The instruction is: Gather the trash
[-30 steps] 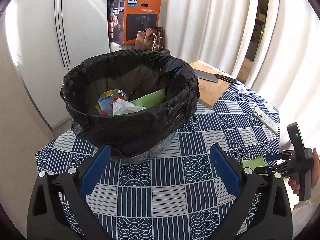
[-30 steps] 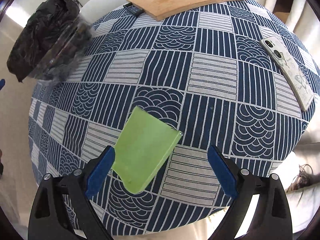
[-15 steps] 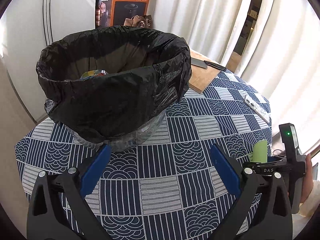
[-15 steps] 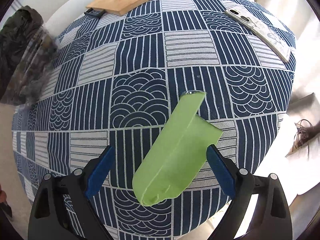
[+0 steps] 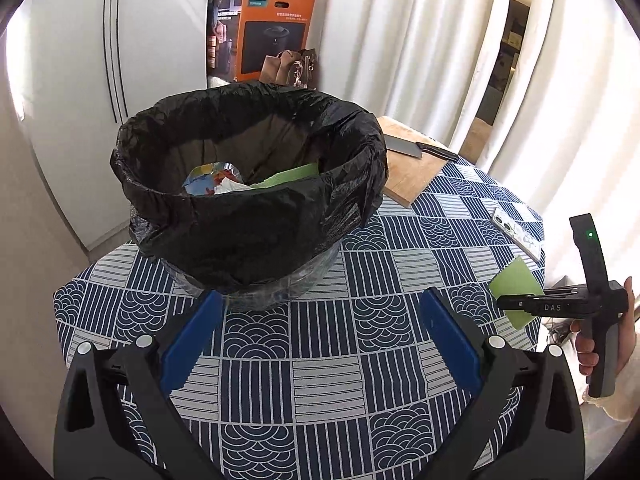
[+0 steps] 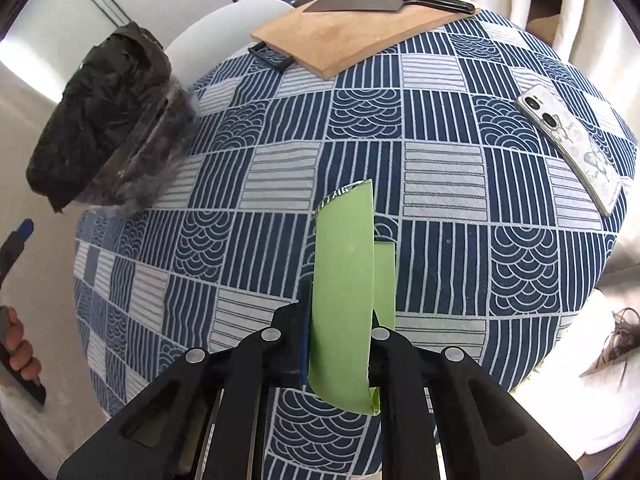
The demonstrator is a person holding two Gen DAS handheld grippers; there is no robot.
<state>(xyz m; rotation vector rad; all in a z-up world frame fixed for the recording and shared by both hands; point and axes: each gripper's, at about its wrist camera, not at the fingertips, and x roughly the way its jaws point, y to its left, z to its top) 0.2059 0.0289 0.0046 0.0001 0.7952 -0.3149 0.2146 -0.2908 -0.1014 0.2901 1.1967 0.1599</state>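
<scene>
A thin light-green wrapper, curled lengthwise into a trough and lifted off the patterned cloth, well apart from a black-lined trash bin standing upright and already holding colourful, white and green scraps.

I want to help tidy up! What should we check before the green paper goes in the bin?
1. Right gripper closing on the green paper, paper pinched between the jaws: ok.
2. Paper lifted off the tablecloth: ok.
3. Bin open, room inside: ok.
4. Left gripper open, empty, short of the bin: ok.
5. Phone and knife away from the path: ok.
6. Grip firmness: cannot tell.
</scene>
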